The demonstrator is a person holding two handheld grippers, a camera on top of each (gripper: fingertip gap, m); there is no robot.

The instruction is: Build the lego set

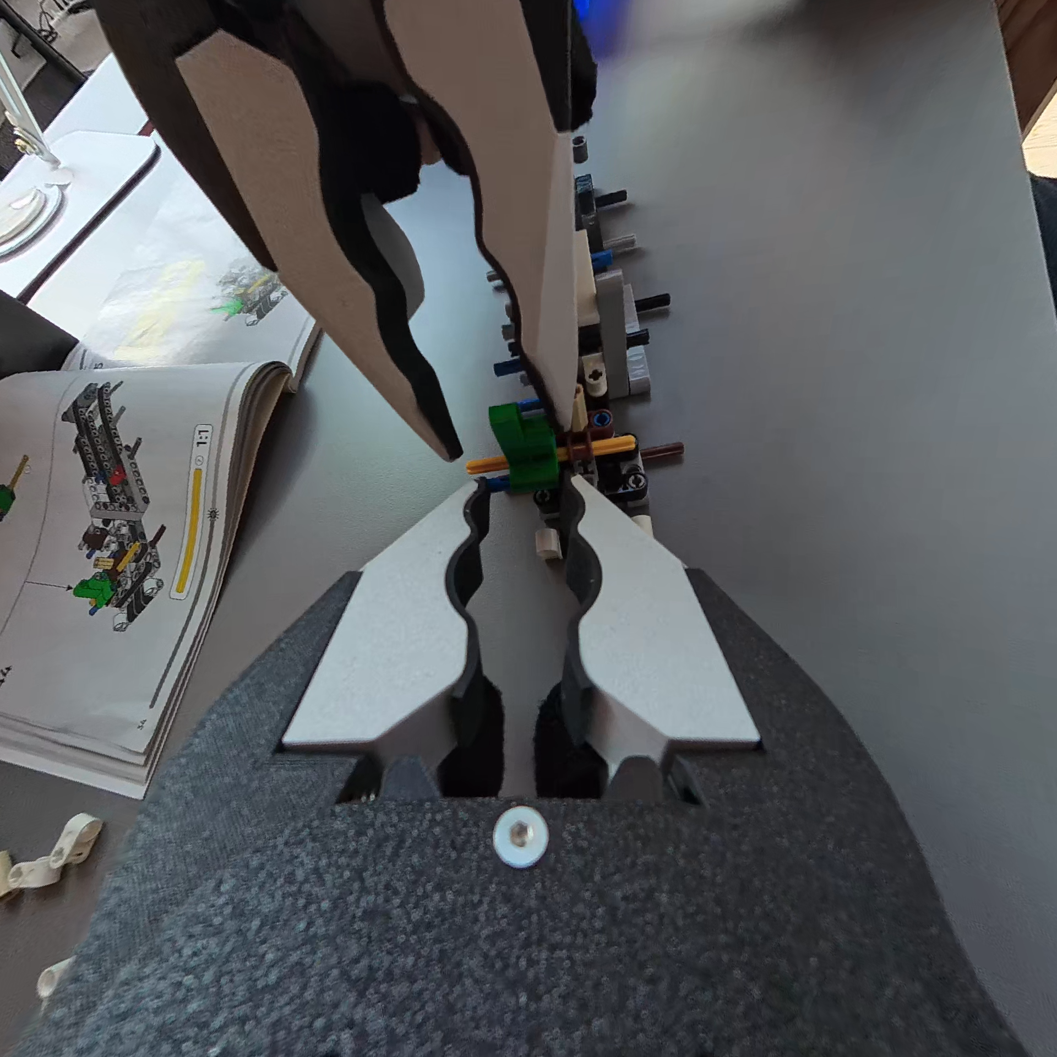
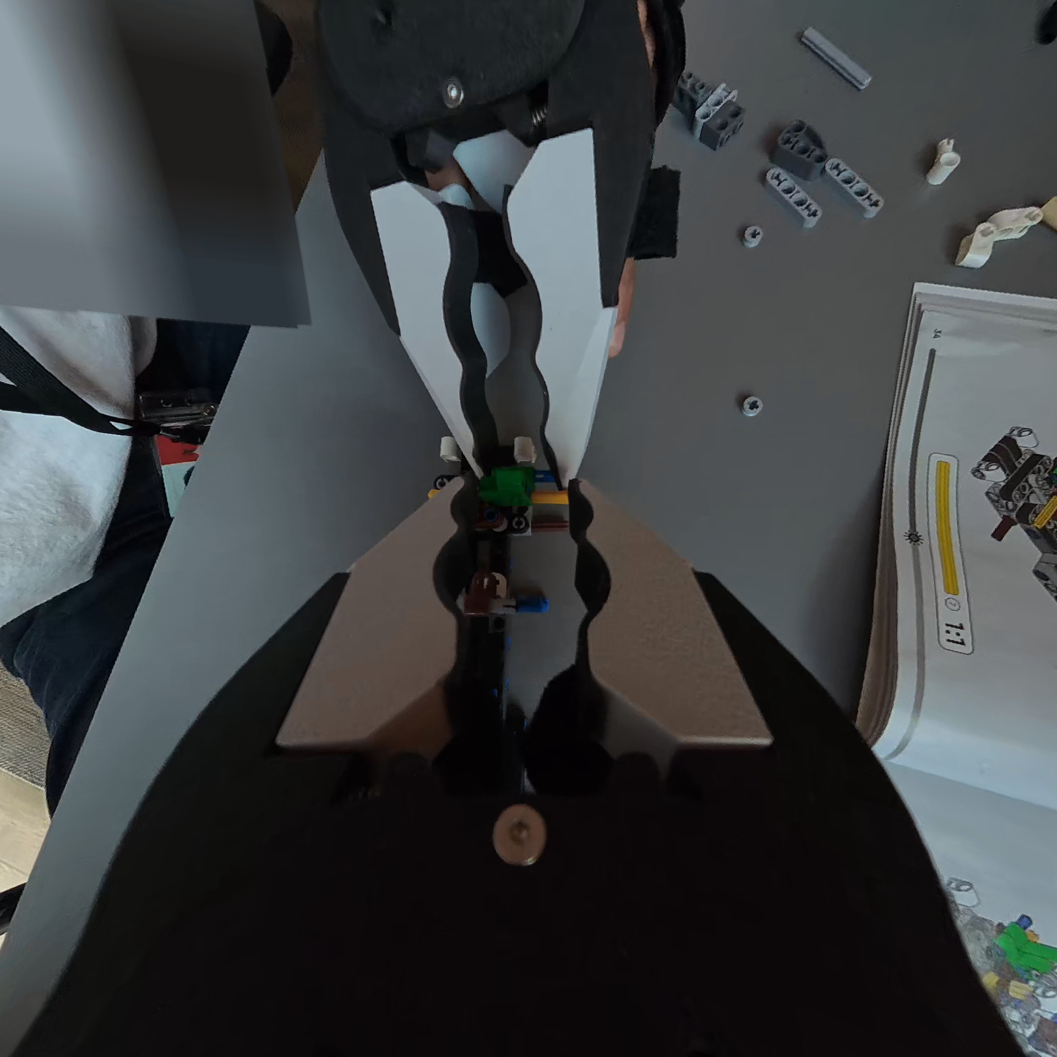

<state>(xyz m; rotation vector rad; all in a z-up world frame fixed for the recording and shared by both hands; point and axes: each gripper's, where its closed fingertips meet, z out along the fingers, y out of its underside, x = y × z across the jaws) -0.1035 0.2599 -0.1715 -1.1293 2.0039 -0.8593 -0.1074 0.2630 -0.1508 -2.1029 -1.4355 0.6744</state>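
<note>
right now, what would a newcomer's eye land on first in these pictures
The bright green piece on a yellow axle, at the near end of the long lego build, stands out on the grey table. Both hand-held grippers, left and right, close in on it tip to tip. The open instruction booklet lies beside them.

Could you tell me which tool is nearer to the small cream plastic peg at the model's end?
Left. The left tool straddles the small cream plastic peg; the right tool hovers beyond the green plastic block.
</note>
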